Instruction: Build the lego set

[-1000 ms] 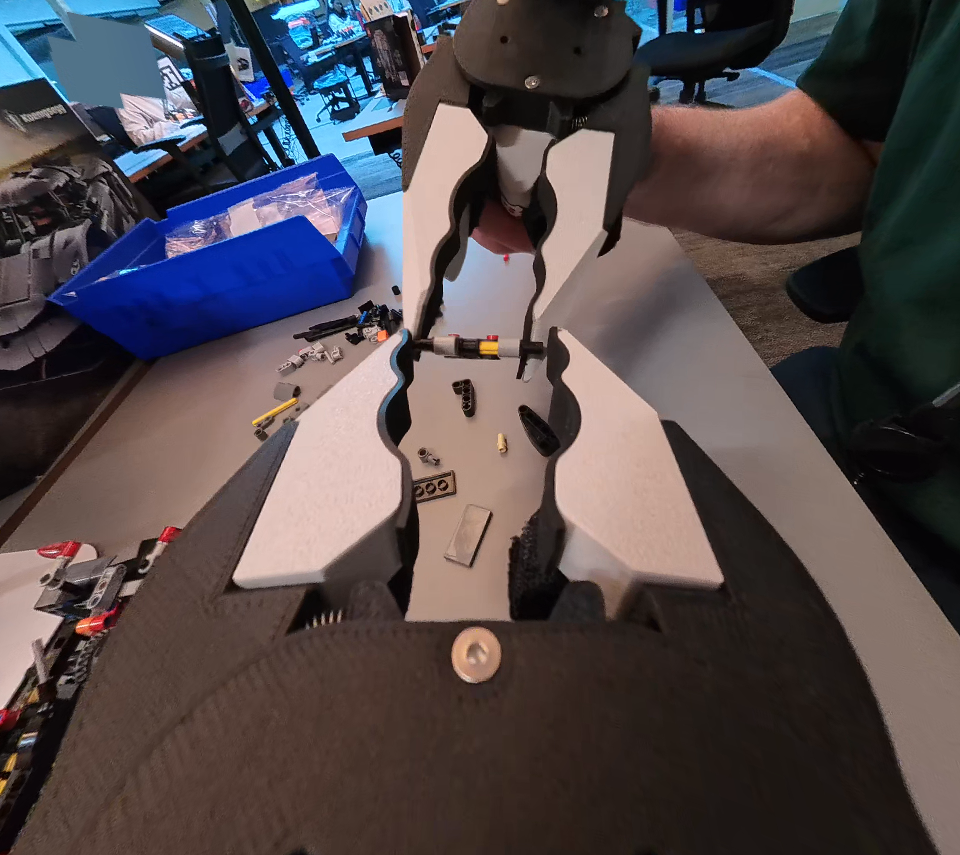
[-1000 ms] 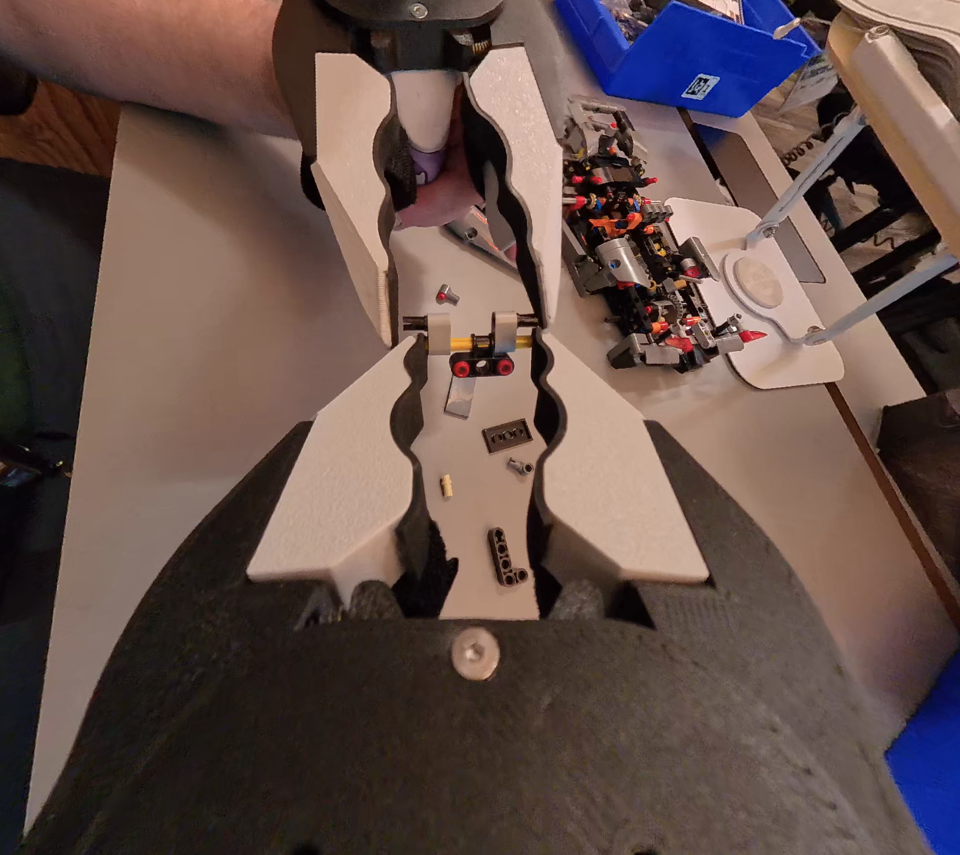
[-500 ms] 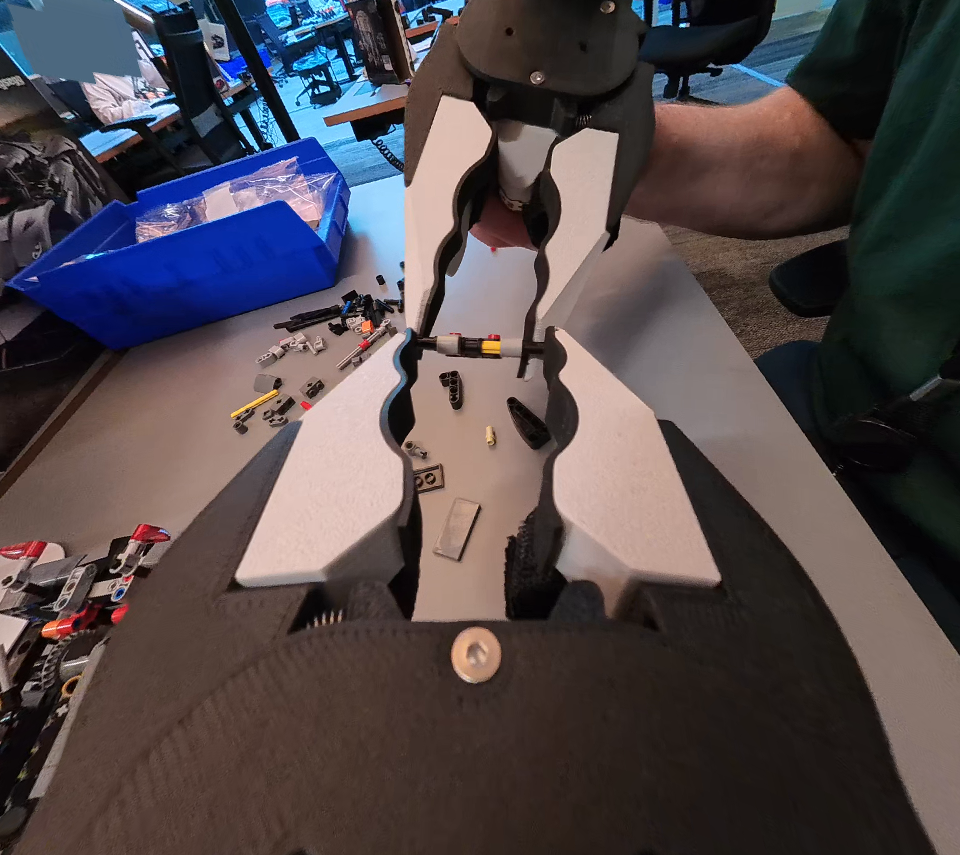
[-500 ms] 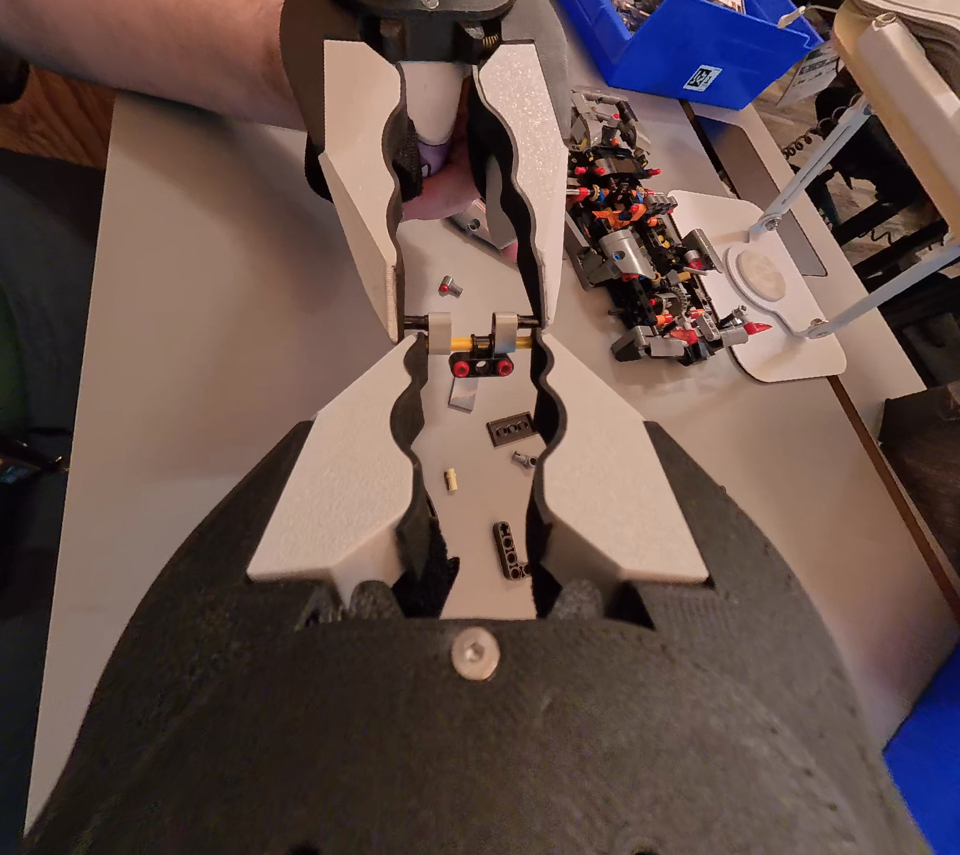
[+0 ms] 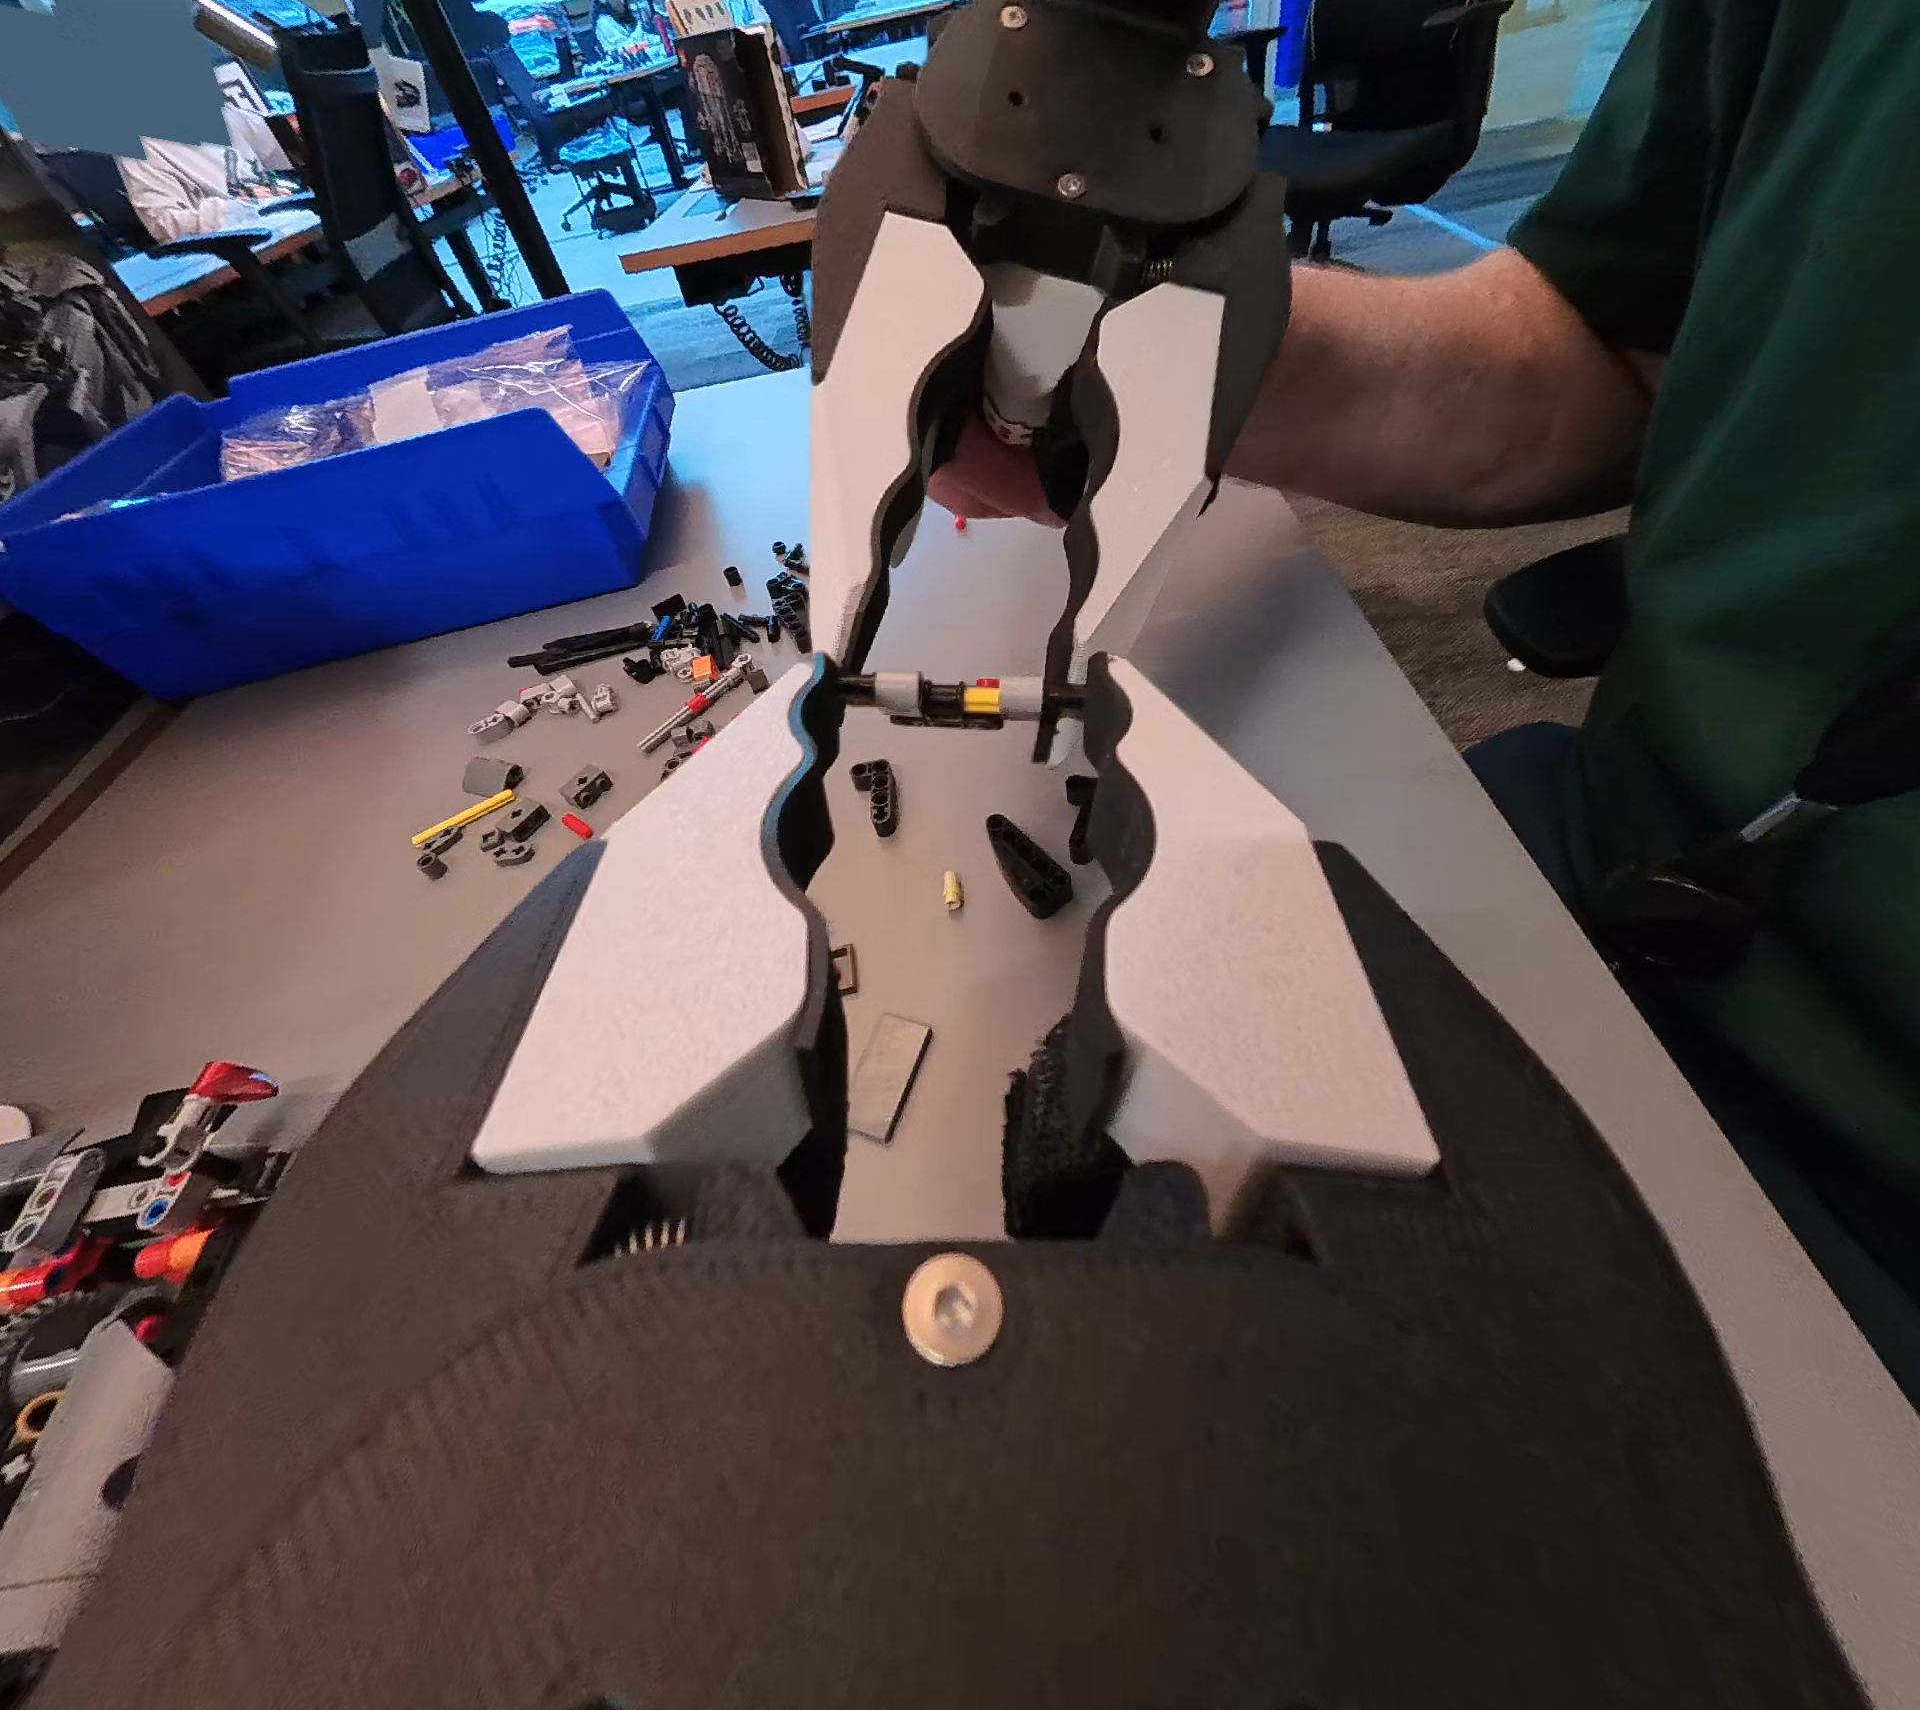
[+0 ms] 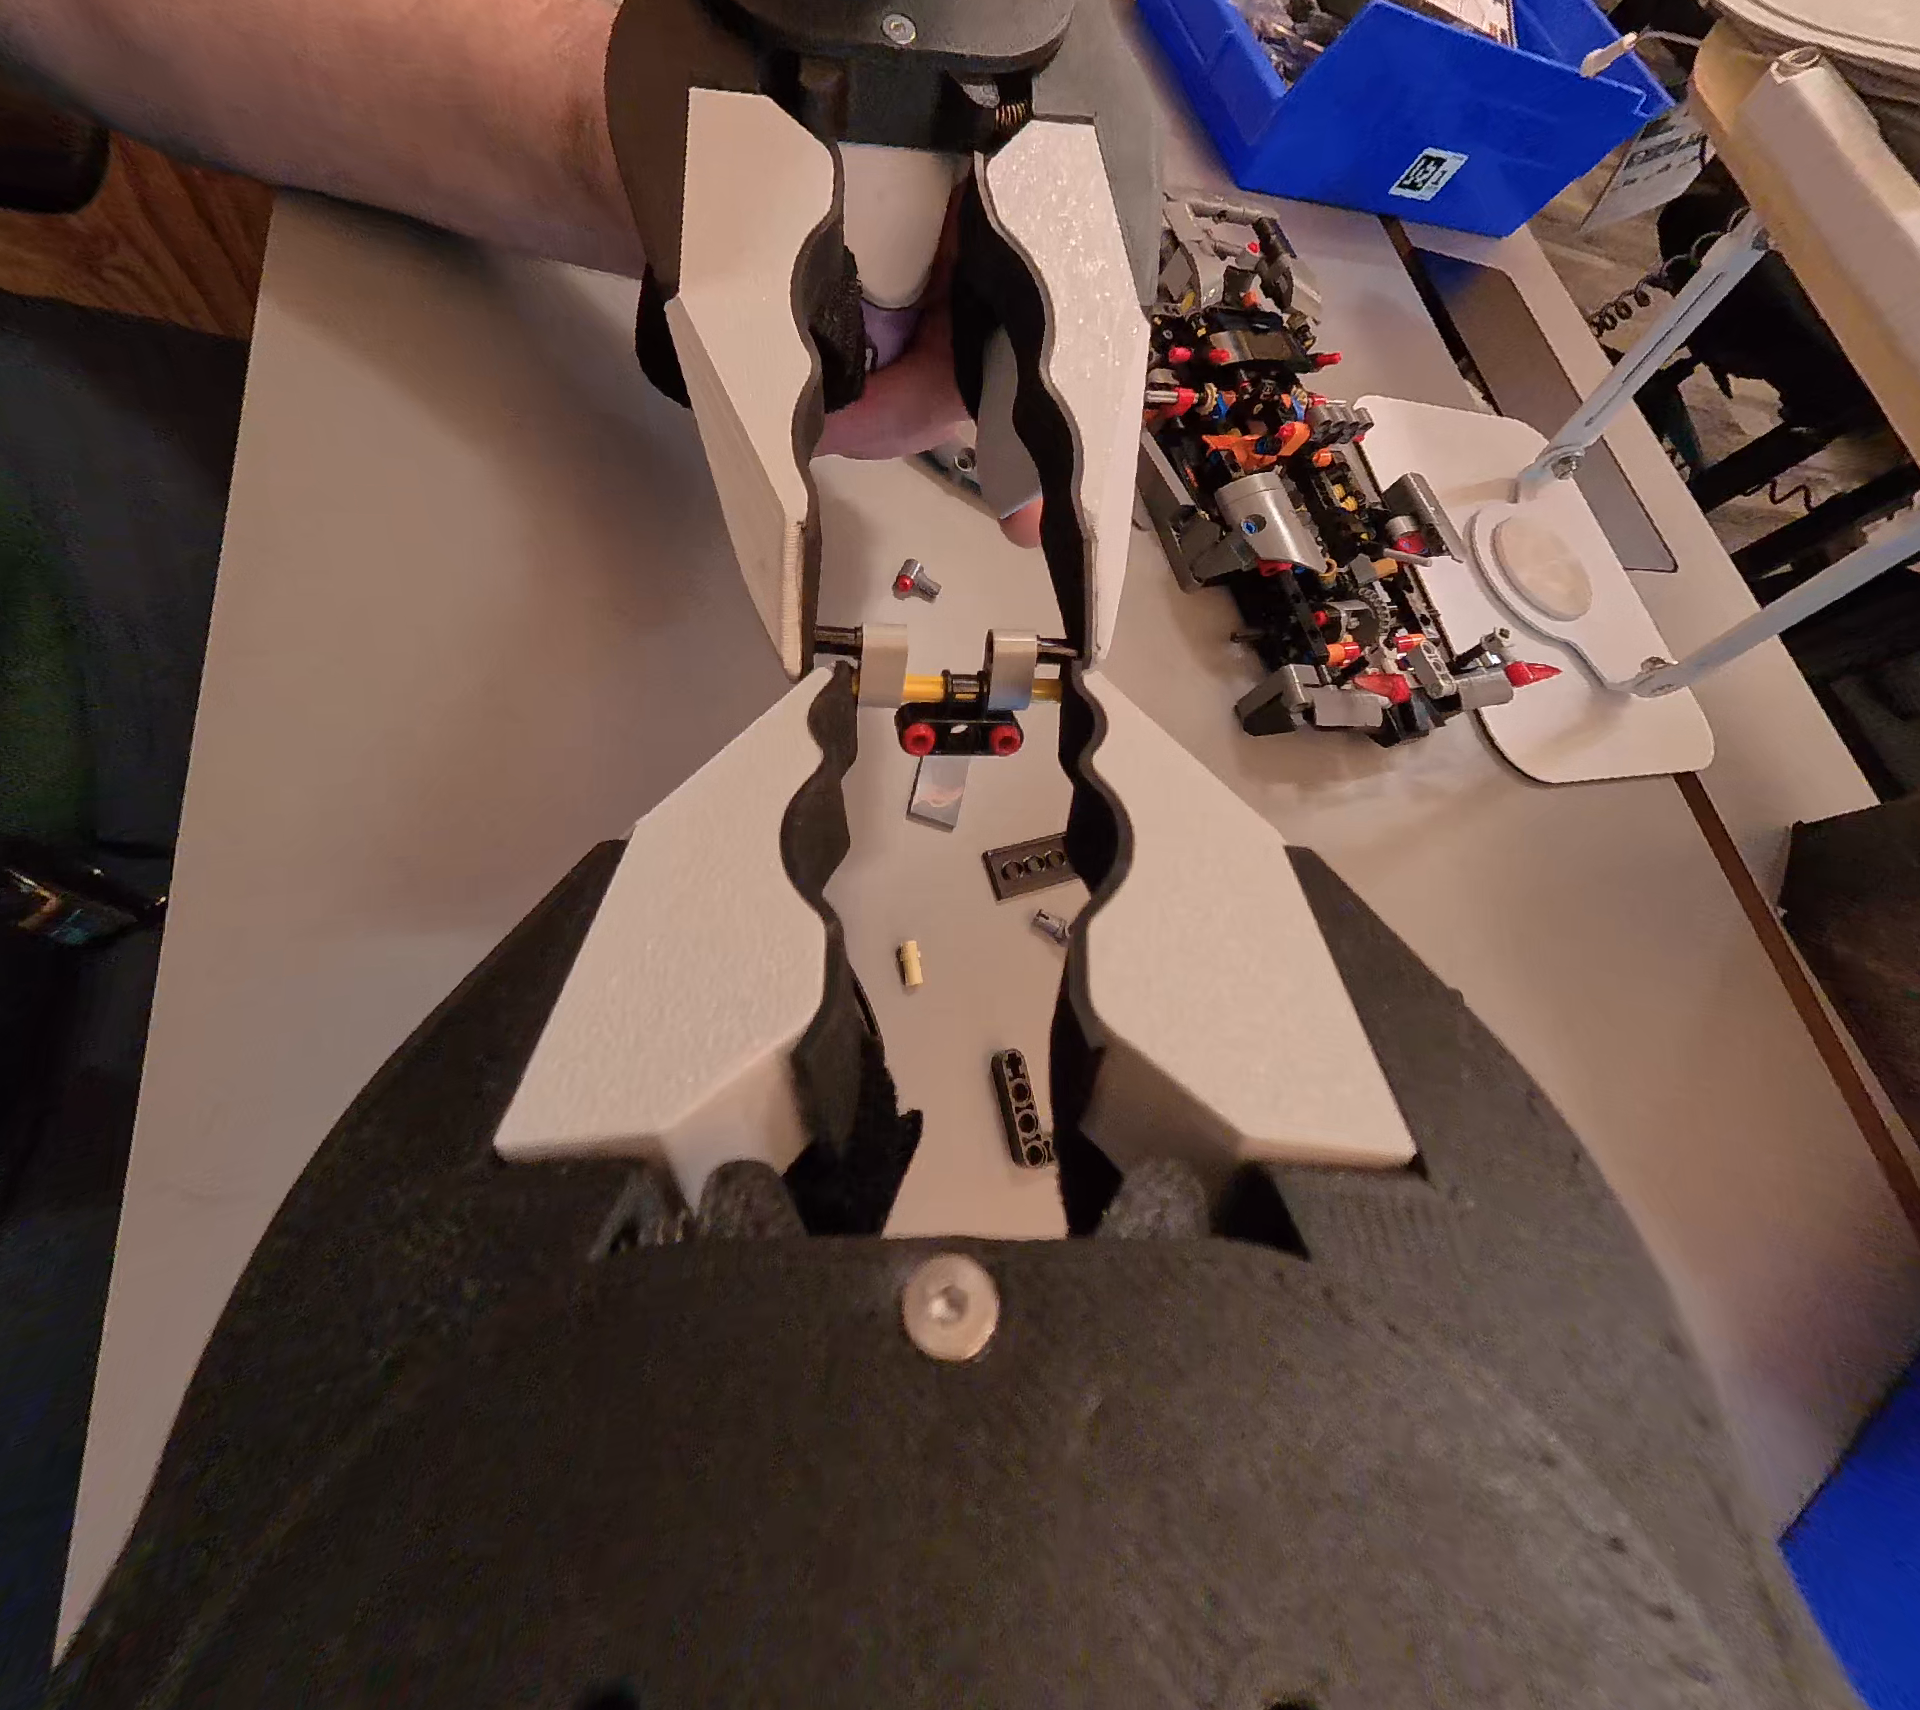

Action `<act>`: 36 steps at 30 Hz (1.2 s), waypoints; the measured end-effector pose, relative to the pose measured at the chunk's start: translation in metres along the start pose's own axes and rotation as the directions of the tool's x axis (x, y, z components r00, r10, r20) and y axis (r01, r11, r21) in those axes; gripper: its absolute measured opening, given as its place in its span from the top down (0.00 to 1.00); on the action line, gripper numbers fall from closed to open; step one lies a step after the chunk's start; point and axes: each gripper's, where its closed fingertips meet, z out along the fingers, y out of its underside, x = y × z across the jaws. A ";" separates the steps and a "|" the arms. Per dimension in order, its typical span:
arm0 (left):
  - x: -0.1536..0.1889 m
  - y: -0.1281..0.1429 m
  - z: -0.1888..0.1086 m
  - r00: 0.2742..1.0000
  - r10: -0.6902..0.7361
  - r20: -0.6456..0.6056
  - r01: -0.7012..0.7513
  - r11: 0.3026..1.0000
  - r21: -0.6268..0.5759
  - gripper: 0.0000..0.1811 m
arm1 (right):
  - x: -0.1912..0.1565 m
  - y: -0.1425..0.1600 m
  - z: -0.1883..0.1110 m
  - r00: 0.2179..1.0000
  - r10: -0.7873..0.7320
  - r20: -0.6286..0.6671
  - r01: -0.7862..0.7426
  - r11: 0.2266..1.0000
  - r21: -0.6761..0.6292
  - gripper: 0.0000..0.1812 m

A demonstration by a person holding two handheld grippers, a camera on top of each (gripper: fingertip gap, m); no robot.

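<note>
Both grippers meet tip to tip above the bench [image 5: 260, 881], each closed on one small lego assembly [image 5: 956, 699] held crosswise between them. From the left wrist view, the left gripper [image 5: 961, 715] has its white fingers [image 5: 686, 933] narrowed onto the ends of the assembly, which reads as a black axle carrying pale grey sleeves and a yellow piece. Opposite it, the right gripper [image 5: 961, 689] points back toward the camera, its tips pressing the same axle from the far side, a person's forearm [image 5: 1455, 393] behind it. From the right wrist view, the right gripper [image 6: 951, 684] pinches the assembly [image 6: 951, 673] at its fingertips: two grey rounded pieces on a yellow axle, with a short black beam with red pins hanging just under it. Directly beneath the held assembly, loose pieces lie on the bench: a flat grey tile [image 6: 940, 793], a dark plate with holes [image 6: 1029, 865], a small tan pin [image 6: 912, 964] and a black beam [image 6: 1023, 1110]. A partly built lego model [image 6: 1309, 538] sits on the bench to the right of the grippers in this view, with a blue bin [image 6: 1382, 60] beyond it.
</note>
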 end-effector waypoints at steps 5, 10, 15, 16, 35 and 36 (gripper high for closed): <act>0.000 -0.003 -0.001 1.000 -0.017 -0.007 0.018 1.000 0.023 0.75 | 0.000 -0.003 -0.001 1.000 0.005 0.009 -0.005 1.000 0.016 0.79; 0.000 -0.005 -0.001 1.000 -0.025 -0.010 0.026 0.999 0.036 0.75 | 0.000 -0.004 -0.002 1.000 0.008 0.009 -0.008 1.000 0.024 0.79; 0.000 -0.003 -0.001 0.999 -0.043 -0.019 0.043 0.998 0.038 0.75 | 0.000 -0.003 -0.002 0.999 0.036 0.026 -0.037 0.999 0.031 0.79; 0.000 -0.002 0.000 0.999 -0.047 -0.024 0.047 0.998 0.032 0.75 | -0.001 -0.002 -0.002 0.998 0.045 0.037 -0.046 0.999 0.026 0.79; 0.007 -0.004 0.002 0.987 -0.118 -0.104 0.125 0.990 0.064 0.78 | -0.007 0.000 -0.009 0.970 0.109 0.217 -0.135 0.984 0.112 0.83; 0.007 -0.003 0.002 0.987 -0.118 -0.105 0.125 0.990 0.061 0.78 | -0.007 0.000 -0.009 0.970 0.112 0.217 -0.139 0.984 0.111 0.83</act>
